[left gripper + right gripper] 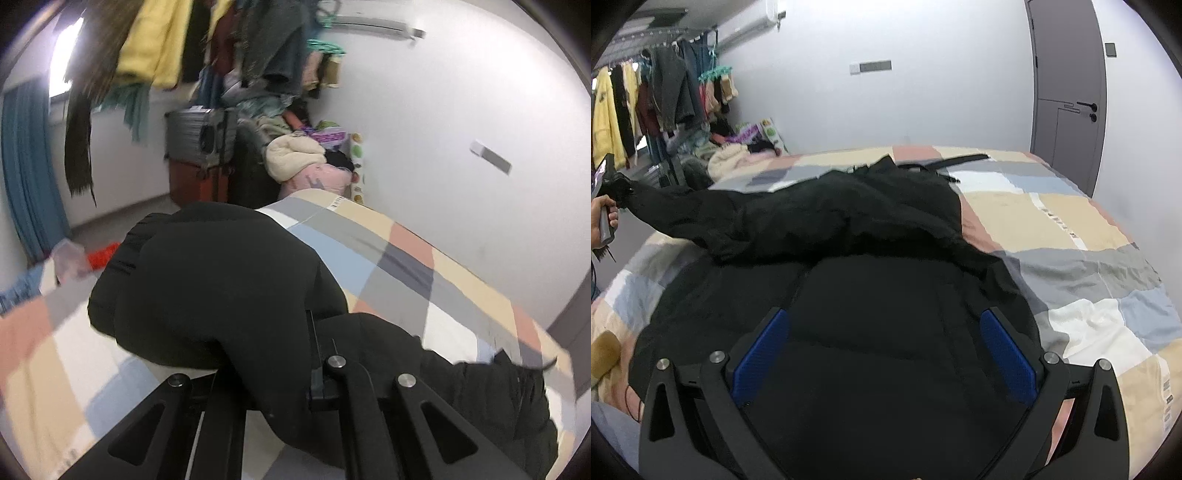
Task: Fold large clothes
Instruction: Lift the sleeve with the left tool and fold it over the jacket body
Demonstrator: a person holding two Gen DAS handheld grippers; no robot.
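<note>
A large black padded jacket [849, 206] lies spread over a bed with a patchwork cover [1052, 221]. My left gripper [314, 343] is shut on one black sleeve [207, 280], which bulges up in front of it, lifted off the bed cover [424, 266]. In the right wrist view, a hand [602, 218] holds that left gripper [607, 188] at the far left, with the sleeve stretched out from the jacket. My right gripper [882, 317] hovers over the jacket's body, blue pads [761, 354] wide apart and nothing between them.
A rail of hanging clothes [147, 44] and a grey suitcase [199, 136] stand beyond the bed's far end, beside a heap of garments [295, 155]. A blue curtain [26, 166] hangs at the left. A grey door [1067, 92] is behind the bed's right corner.
</note>
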